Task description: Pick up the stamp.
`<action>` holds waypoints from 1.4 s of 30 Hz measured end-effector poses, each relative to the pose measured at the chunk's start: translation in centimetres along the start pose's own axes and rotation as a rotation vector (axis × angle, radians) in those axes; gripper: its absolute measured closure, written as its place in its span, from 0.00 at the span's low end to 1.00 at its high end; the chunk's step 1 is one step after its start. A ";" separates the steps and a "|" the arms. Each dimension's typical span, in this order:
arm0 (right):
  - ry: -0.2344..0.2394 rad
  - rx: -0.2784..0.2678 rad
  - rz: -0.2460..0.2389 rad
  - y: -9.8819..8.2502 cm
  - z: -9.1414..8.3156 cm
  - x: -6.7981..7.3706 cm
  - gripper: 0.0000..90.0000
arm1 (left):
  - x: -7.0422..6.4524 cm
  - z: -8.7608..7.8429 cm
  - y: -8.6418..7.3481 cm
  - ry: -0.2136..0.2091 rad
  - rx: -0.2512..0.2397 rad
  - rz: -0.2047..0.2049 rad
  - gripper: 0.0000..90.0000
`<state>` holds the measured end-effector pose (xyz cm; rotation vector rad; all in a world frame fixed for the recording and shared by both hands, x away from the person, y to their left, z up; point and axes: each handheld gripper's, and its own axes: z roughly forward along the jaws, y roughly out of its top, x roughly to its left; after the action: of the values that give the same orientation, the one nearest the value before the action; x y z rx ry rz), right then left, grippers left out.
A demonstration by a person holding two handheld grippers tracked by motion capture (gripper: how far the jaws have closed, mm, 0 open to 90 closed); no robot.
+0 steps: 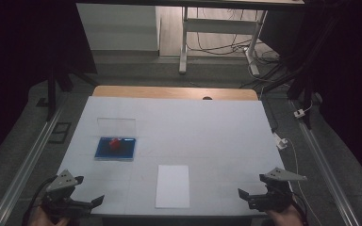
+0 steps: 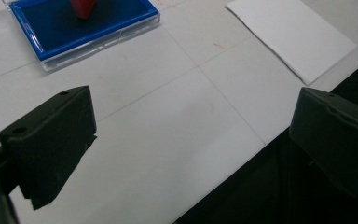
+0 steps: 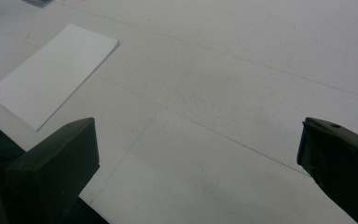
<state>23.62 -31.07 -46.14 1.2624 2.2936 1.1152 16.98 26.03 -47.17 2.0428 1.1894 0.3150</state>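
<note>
Both grippers, left [image 1: 82, 200] and right [image 1: 254, 190], wait at the bench's near corners, jaws released and empty. We judge nothing begun: next, reach the red stamp [image 1: 115, 143] in its blue pad [image 1: 116, 149] toward the left edge, paper [image 1: 172, 186] at the near edge.

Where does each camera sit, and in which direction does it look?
High view: above the near edge, looking forward and down; left gripper, right gripper and hands show.
Left gripper view: between its open fingers, facing the blue tray.
Right gripper view: between its open fingers, facing the table.
All share the paper sheet.
</note>
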 end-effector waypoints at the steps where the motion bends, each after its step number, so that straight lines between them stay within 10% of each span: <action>1: 0.002 0.002 0.003 0.0 0.0 0.0 0.00 | 0.1 0.0 0.1 -0.003 -0.002 0.000 0.01; 42: 0.032 0.036 0.006 0.2 0.4 -0.1 0.00 | 4.0 5.5 5.8 0.001 0.000 0.006 0.00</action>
<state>24.08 -30.91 -46.29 1.2745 2.3447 1.1085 25.80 25.04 -47.53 2.0465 1.1840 0.3193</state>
